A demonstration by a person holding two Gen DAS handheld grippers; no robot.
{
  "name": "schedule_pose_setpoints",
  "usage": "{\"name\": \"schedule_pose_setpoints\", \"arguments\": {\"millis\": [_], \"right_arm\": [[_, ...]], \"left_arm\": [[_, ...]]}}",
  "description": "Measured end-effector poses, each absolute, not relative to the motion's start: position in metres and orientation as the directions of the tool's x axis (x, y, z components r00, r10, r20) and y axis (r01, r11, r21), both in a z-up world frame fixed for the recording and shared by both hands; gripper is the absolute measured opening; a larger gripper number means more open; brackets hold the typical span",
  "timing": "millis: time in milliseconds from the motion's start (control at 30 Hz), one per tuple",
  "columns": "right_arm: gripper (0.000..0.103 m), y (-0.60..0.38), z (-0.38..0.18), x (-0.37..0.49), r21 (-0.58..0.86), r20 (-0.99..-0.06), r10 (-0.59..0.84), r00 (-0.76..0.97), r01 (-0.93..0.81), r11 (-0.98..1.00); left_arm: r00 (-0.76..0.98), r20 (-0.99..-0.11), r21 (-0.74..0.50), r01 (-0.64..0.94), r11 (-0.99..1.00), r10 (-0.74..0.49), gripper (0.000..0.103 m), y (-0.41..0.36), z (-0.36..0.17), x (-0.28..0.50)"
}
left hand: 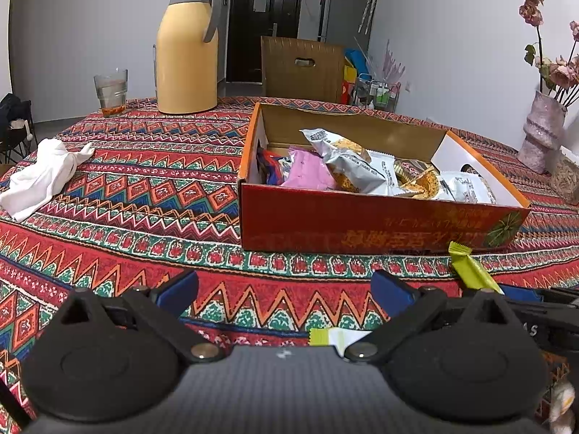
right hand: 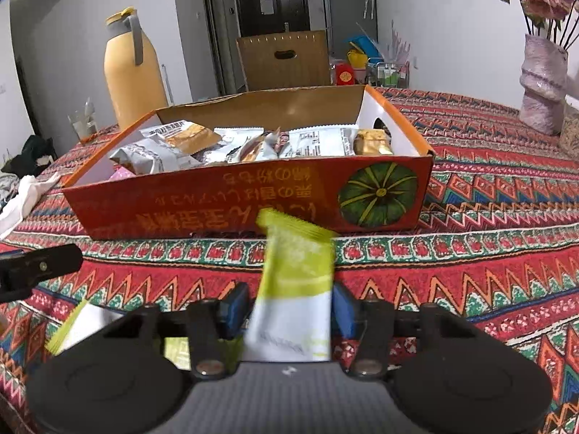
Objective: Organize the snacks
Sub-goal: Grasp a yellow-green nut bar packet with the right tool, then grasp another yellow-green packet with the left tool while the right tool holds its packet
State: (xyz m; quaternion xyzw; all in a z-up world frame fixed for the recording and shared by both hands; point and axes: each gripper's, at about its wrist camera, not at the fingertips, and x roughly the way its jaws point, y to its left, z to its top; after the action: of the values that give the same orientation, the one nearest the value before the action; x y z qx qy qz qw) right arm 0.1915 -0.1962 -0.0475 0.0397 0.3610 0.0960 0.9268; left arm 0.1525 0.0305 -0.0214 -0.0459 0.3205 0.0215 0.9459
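Right wrist view: my right tongs (right hand: 291, 311) pinch the green packet (right hand: 295, 282), left tongs (left hand: 284, 293) gape empty; that loose nip might drop it short of the box (right hand: 253, 199)

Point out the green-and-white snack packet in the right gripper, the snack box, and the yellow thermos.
green-and-white snack packet (right hand: 295, 289), right wrist view, middle of the wrapper.
snack box (right hand: 202, 206), right wrist view, red front wall.
yellow thermos (left hand: 186, 61), left wrist view, middle of the body.
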Motion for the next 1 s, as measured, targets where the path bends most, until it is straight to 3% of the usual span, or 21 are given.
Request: {"name": "schedule_pose_setpoints", "arguments": {"millis": [500, 1000], "right_arm": [[0.038, -0.222, -0.034, 0.158, 0.155, -0.578, 0.186, 0.795, -0.117, 0.981], [0.039, -0.264, -0.029, 0.117, 0.175, -0.54, 0.096, 0.836, 0.0, 0.985]], "left_arm": [[0.775, -0.632, -0.033, -0.056, 0.998, 0.022, 0.103, 0.025, -0.029, 0.154], [0.766, -0.623, 0.141, 0.309, 0.941, -0.158, 0.103, -0.02, -0.019, 0.129]]}}
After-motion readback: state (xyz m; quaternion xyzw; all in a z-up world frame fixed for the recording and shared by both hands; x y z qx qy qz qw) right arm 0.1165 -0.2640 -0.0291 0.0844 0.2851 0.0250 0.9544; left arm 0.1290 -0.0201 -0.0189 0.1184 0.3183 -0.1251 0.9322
